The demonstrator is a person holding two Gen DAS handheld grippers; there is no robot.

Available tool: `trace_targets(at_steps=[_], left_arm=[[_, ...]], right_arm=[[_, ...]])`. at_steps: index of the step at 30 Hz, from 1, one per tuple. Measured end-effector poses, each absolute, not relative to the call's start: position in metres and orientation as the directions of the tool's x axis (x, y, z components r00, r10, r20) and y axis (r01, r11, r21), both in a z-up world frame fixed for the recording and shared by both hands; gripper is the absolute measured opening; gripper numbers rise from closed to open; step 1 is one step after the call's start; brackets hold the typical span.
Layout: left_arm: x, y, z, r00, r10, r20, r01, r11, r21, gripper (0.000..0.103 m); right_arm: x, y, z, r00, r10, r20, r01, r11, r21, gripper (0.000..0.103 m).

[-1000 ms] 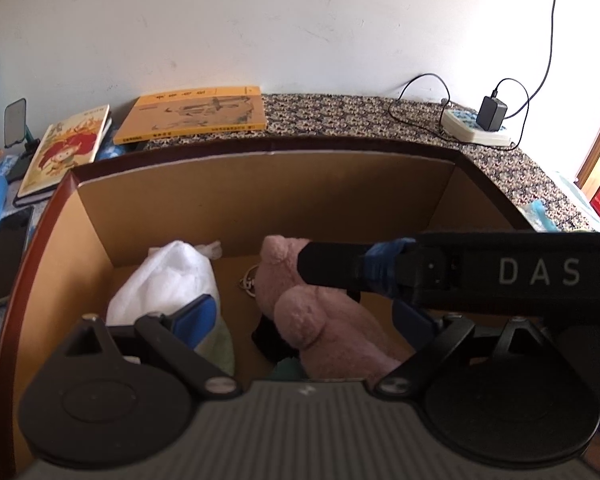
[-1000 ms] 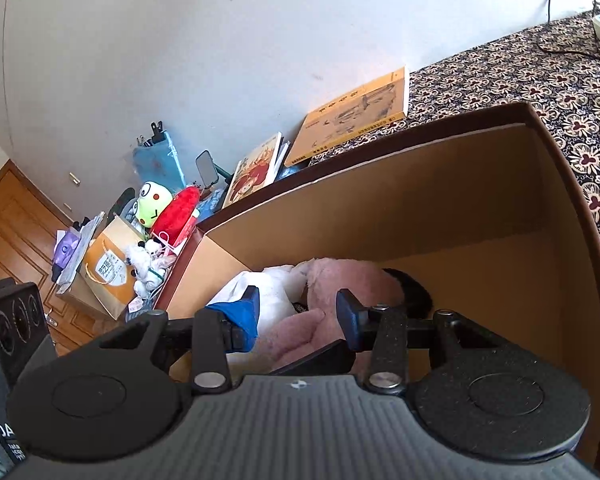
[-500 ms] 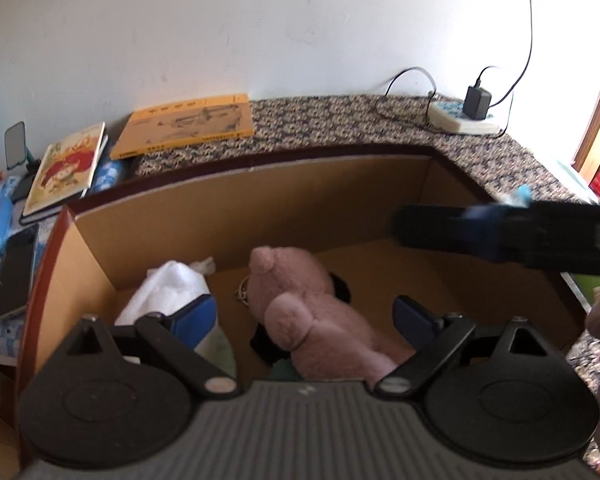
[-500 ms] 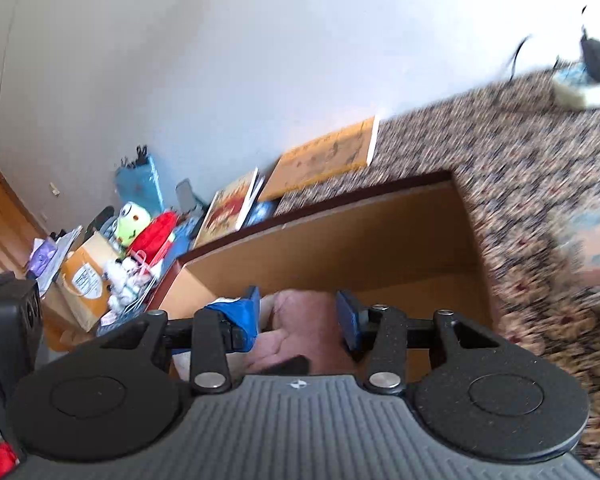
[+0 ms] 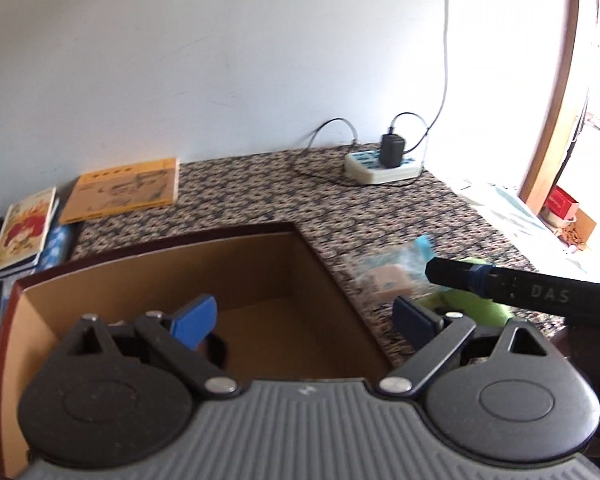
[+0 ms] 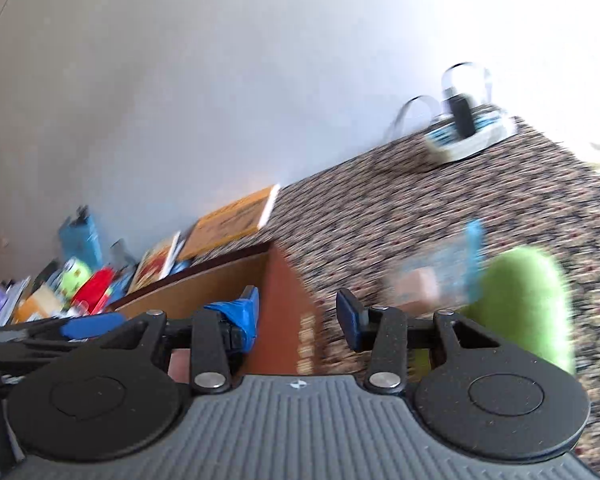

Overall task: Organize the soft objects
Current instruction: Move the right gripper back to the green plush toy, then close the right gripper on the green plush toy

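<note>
Jaws apart and empty, the right gripper (image 6: 298, 314) points past the cardboard box (image 6: 288, 300) toward a green soft toy (image 6: 524, 300) lying on the patterned bench (image 6: 380, 208), likely the next pick; the left gripper (image 5: 304, 318), also spread and empty, hangs over the box corner.

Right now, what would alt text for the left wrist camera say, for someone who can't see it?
An open two-finger left gripper with blue pads hangs empty above the corner of a brown cardboard box on a patterned tabletop. To the right, another black gripper reaches toward a green soft object and a clear packet. Books and a power strip lie by the white wall.
</note>
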State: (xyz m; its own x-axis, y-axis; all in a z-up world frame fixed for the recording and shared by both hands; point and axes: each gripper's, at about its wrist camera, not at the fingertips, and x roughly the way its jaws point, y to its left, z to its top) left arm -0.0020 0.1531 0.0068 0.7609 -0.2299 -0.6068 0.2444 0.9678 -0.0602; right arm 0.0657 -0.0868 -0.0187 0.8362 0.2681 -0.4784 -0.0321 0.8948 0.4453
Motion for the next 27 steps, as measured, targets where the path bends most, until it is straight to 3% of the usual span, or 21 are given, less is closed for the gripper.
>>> trace_targets(at_steps=[12,27], left_arm=[[0.010,0.030,-0.012,0.676,-0.355,-0.646,0.360,0.924,-0.130,0.094],[0.044,-0.049,-0.066,0.576,-0.365,-0.731,0.336,0.921,-0.196,0.094]], right_arm=[[0.044,-0.193,-0.038,0.797,0.201,-0.569,0.084,0.897,0.434,0.027],[0.064,-0.277,-0.069,0.693,0.350,-0.631,0.134,0.797,0.589,0.028]])
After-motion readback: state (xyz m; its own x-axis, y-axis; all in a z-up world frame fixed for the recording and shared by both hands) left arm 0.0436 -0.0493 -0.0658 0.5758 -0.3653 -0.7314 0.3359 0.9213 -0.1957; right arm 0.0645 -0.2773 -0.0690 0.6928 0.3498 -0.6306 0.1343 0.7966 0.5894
